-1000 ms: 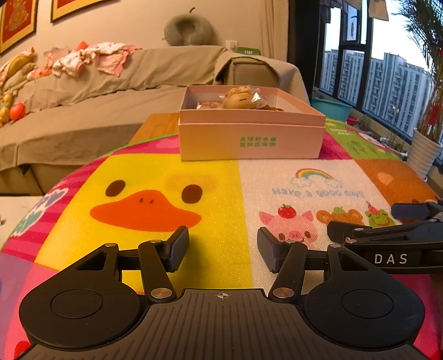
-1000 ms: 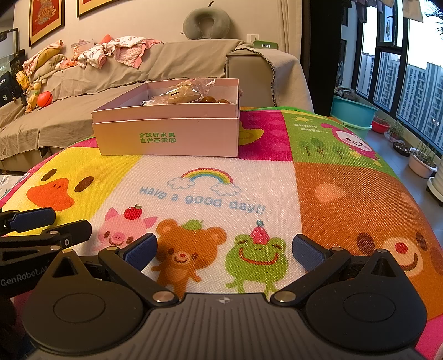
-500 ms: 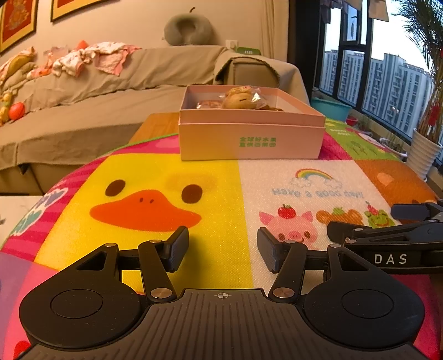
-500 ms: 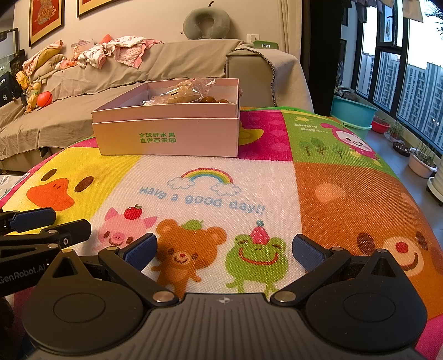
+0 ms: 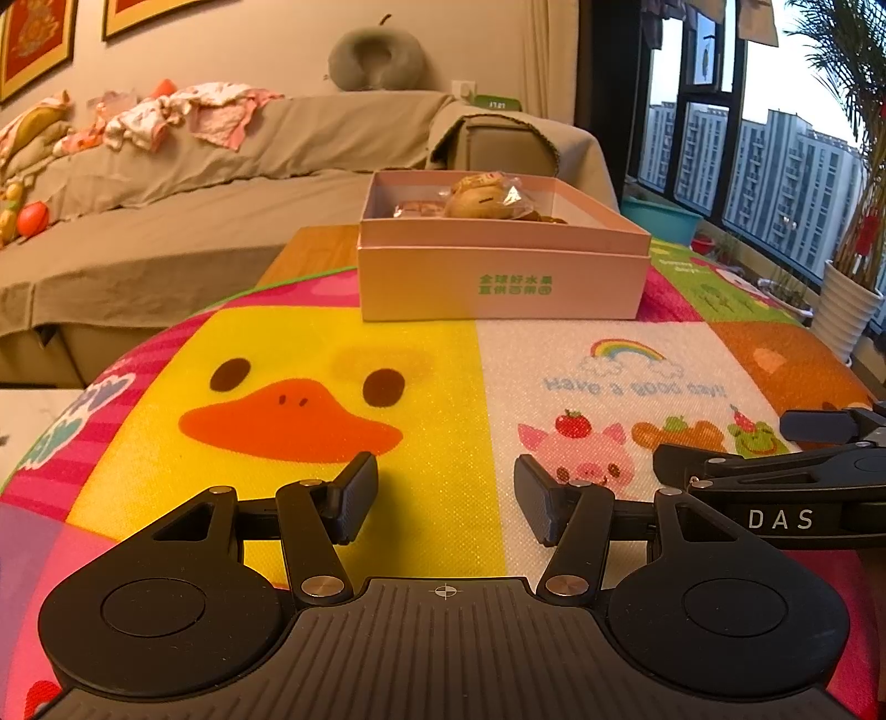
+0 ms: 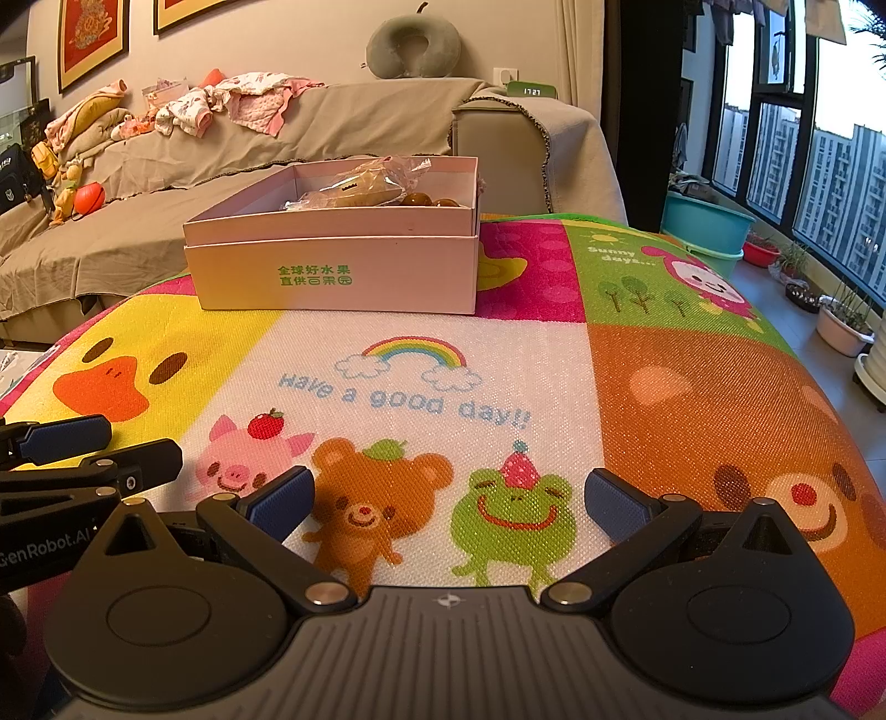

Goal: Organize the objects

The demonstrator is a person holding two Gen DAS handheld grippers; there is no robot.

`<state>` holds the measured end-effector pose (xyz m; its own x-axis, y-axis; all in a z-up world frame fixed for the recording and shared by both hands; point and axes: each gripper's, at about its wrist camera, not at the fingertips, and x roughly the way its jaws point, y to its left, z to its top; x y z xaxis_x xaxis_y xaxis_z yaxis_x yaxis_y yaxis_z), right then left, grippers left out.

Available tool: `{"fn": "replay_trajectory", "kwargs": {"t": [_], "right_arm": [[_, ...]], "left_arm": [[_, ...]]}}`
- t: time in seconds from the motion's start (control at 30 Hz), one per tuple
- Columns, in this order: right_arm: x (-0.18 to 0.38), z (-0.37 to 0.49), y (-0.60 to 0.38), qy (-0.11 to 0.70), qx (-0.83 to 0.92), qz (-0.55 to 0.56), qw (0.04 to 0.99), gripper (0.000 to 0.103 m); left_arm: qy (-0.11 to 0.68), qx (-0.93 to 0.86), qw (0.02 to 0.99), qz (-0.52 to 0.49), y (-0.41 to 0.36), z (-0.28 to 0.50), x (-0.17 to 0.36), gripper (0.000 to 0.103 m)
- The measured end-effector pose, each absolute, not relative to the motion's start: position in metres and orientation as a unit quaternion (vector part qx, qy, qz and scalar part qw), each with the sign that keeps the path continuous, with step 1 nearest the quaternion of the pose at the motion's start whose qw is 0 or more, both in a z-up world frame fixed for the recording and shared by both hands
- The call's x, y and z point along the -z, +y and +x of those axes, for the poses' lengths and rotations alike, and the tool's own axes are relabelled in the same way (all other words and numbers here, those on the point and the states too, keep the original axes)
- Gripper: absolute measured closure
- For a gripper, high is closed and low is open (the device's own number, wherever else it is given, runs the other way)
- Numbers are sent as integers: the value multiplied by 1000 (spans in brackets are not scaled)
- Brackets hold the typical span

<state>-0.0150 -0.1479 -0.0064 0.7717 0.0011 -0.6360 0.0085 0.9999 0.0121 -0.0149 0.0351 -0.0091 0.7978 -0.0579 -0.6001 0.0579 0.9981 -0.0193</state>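
My left gripper [image 5: 446,498] sits low over the cartoon play mat [image 5: 343,343], its two fingers spread apart with nothing between them, above the yellow duck panel. My right gripper [image 6: 448,501] is just beside it, fingers set wider still and also holding nothing, over the bear and frog drawings. Each tool shows at the edge of the other's view: the right one [image 5: 786,471] pokes in from the right side of the left camera, the left one [image 6: 83,448] from the left side of the right camera.

The pink box [image 5: 501,277] stands open at the far end of the mat, well apart from both grippers, with green printed characters on its front wall. Inside it lie wrapped snacks [image 5: 482,194] in clear plastic, and from the right camera I can see a few brown rounded pieces [image 6: 426,199] beside them; what they are I cannot tell. The stretch of mat between my fingers and the box carries only its prints.

Behind the box is a sofa [image 6: 166,183] under a tan cover, with baby clothes [image 6: 238,105] heaped along its back and a grey neck pillow [image 6: 412,47] on top. To the right are teal basins [image 6: 703,227], potted plants [image 6: 841,321] and tall windows
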Motion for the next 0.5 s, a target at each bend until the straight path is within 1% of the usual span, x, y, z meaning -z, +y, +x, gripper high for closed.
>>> {"fn": "replay_trajectory", "kwargs": {"t": [0.5], "right_arm": [[6,-15,-148,338,2,7,941,0]], "left_arm": [[316,30,948,1,34,-15,8,43]]}}
